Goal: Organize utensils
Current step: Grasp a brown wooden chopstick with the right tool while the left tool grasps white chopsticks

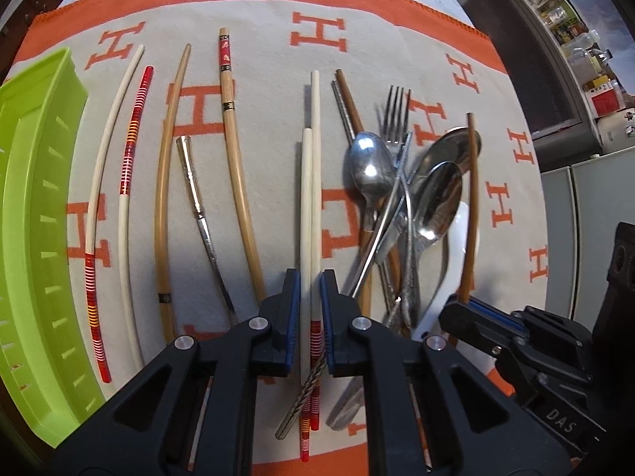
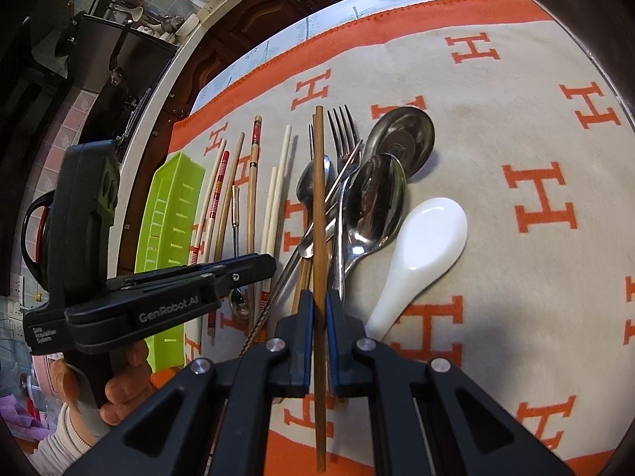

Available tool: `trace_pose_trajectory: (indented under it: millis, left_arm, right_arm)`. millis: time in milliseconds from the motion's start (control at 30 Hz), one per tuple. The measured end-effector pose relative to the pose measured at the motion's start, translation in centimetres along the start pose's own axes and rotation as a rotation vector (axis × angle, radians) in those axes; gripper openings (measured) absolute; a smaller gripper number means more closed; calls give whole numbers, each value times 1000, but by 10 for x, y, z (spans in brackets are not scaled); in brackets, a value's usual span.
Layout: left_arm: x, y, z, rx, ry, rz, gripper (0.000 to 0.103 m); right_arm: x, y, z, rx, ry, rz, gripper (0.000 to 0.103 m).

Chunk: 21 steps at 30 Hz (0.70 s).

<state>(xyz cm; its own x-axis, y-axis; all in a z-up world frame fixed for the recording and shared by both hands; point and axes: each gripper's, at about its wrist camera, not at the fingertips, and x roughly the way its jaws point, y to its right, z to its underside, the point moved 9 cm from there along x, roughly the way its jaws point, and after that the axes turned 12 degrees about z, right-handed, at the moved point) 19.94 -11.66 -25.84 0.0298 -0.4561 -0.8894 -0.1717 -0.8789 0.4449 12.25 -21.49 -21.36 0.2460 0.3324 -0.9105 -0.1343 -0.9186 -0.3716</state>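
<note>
Both grippers — left, right — jaws clamped

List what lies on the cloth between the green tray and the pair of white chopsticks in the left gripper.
In the left wrist view, five separate sticks lie between the green tray and the white chopsticks in the left gripper: two red-banded, two tan, one short metal-tipped.

**Utensils all over the blanket, tray's empty**

Chopsticks lie in loose rows beside the lime-green tray. Metal spoons and a fork sit tangled in a pile, white ceramic spoon just beside it. One brown chopstick is lifted above the pile.
</note>
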Motion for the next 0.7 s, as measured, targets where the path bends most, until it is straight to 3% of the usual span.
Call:
trace_pose_trajectory:
  millis: [433,600,700]
  left_arm:
    - [-4,-11,7,-5,3,40,9]
    - [-4,-5,8,27,6,14,4]
    - [-2,3,8,65,10,-42,4]
  right_arm:
    - [3,0,6,3,-3,4,6]
    - [6,-3,8,-5,-6,7,6]
    - [5,-4,9,-10,-2,11,6]
